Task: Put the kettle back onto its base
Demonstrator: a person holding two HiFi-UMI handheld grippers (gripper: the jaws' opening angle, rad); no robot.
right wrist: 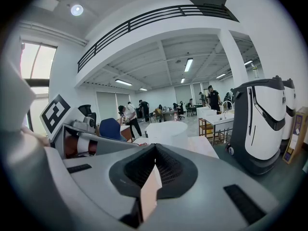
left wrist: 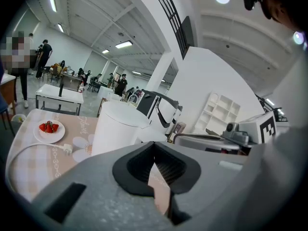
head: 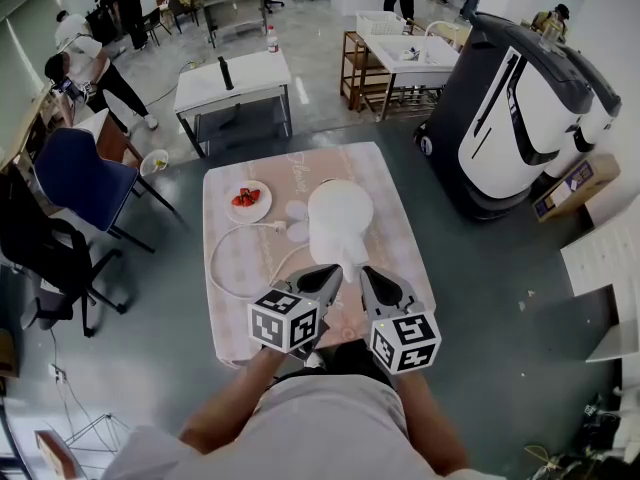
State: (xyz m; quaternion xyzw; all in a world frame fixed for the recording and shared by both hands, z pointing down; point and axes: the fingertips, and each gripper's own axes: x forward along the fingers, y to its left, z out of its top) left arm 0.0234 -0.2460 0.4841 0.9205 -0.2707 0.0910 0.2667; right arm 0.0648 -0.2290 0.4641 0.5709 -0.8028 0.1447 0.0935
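Note:
A white kettle (head: 340,216) stands upright in the middle of the table's pink checked cloth (head: 390,183), its handle pointing toward me. A white cord (head: 222,258) loops from a loose plug (head: 277,226) back under the kettle; I cannot make out the base apart from it. My left gripper (head: 337,269) and right gripper (head: 365,271) sit side by side just short of the handle, both shut and empty. The kettle (left wrist: 118,129) rises beyond the closed left gripper (left wrist: 154,144) in the left gripper view. It (right wrist: 167,130) also stands past the closed right gripper (right wrist: 154,147) in the right gripper view.
A plate of strawberries (head: 248,200) lies on the cloth's far left, also visible as a small plate (left wrist: 49,129). A large black-and-white machine (head: 520,118) stands right of the table. A blue chair (head: 80,178) is at the left, a white table (head: 235,83) behind.

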